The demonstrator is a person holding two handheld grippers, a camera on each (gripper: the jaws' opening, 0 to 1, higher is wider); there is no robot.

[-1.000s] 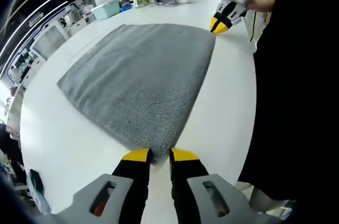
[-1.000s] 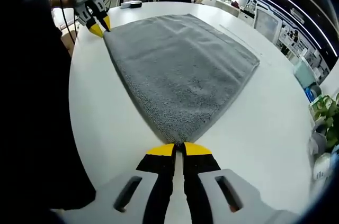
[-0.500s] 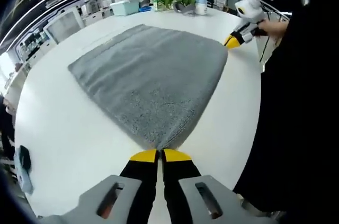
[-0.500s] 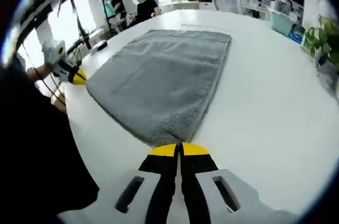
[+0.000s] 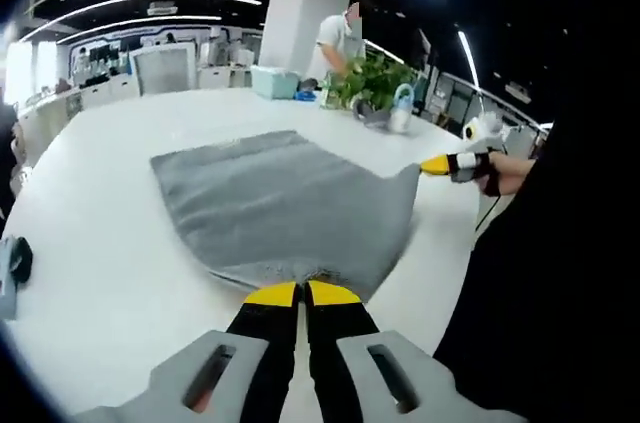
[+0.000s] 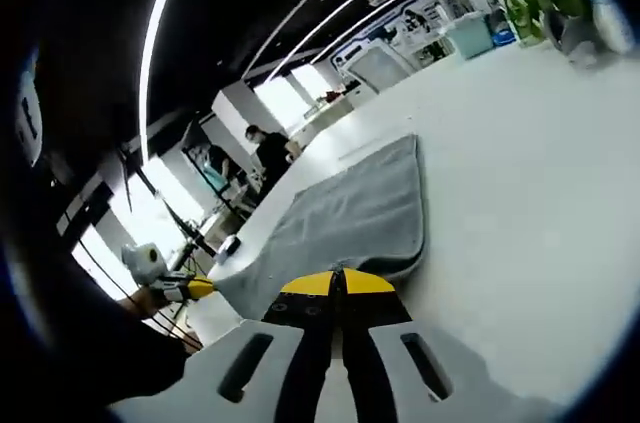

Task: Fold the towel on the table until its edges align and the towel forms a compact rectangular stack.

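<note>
Now my left gripper (image 5: 300,290) and right gripper (image 6: 335,281) each pinch one near corner of the towel (image 5: 270,205); its body stretches ahead over the surface (image 5: 100,243) toward the far edge.

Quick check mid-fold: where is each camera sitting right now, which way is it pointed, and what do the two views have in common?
Left gripper view: rides the left gripper, looking across the towel toward the right gripper; the person's hand shows.
Right gripper view: rides the right gripper, looking along the towel, with the left gripper at lower left.
Shared: towel, white table, both grippers.
</note>
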